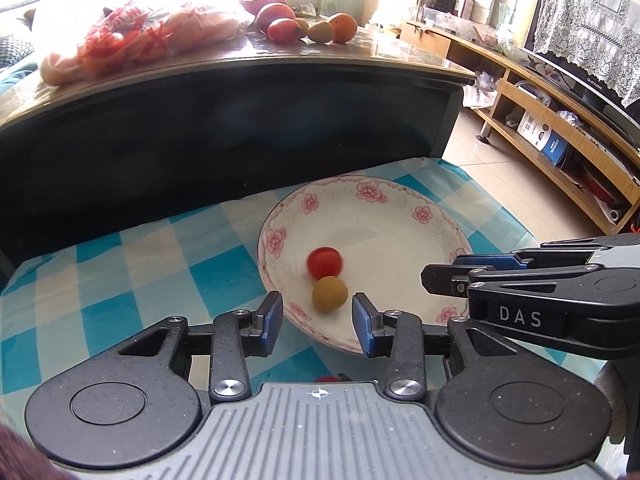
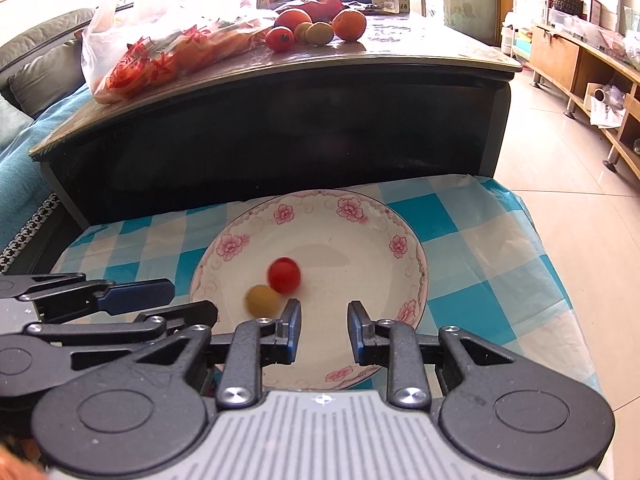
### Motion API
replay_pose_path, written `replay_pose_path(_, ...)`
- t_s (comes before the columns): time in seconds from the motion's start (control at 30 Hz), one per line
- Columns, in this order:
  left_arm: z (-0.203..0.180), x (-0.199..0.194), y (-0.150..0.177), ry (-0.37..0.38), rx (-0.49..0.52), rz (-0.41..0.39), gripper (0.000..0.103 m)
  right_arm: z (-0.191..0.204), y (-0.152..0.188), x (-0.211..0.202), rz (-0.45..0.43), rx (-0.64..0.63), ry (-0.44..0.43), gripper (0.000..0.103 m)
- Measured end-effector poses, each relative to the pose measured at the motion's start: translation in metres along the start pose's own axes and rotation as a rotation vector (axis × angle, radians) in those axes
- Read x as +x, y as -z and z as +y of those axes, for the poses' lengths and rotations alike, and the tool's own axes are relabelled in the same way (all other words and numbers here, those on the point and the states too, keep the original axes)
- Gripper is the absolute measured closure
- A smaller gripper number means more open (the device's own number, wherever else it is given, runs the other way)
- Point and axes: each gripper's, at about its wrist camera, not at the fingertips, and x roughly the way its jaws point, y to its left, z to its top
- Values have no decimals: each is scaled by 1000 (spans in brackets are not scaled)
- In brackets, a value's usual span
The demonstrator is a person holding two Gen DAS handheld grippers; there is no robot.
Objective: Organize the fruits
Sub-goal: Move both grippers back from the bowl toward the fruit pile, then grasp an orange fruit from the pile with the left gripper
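Both claws hover at the near rim of the floral plate (image 1: 420,216), side by side and close together. From its own camera the left gripper (image 1: 318,316) stands moderately open and empty, its blue pads bracketing the yellow-brown fruit (image 1: 329,294) without touching it, as far as I can tell. Likewise the right gripper (image 2: 324,326) is parted about as far, holding nothing, with the plate's bare white floor between its fingers.

Risk lies mostly in the plate itself. Blur around the small red tomato (image 2: 284,275) suggests it is rolling, and it sits against or just beside the yellow fruit; a claw closing on either now could nudge the pair apart or send one over the shallow rim onto the checked blue cloth (image 2: 492,248). With the two tools this near each other, a careless swing could also knock them together.

Farther off, on the dark glossy table (image 2: 400,60), wait the rest: a larger tomato, two greenish fruits and oranges (image 2: 349,25), beside a plastic bag (image 2: 160,40) of orange produce. Round fruit there could roll off if bumped.
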Motion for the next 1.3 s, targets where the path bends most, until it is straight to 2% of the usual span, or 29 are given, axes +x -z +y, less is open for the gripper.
replay_pose_path(0.5,1,-30,33,-5,10,35,55,17,27,-27,22,-29,-23,74)
replay_pose_path(0.77,3,-44,57,7,-23,72,54,24,49,-36,57,-43,-41,74)
replay_pose_path(1.03,1,-46,82,21,-78,137,54,31,65,-40,96,-64,-60,73)
replay_pose_path(1.3,-6,-33,95,-1,-94,175,54,29,72,-41,118,-68,-68,73)
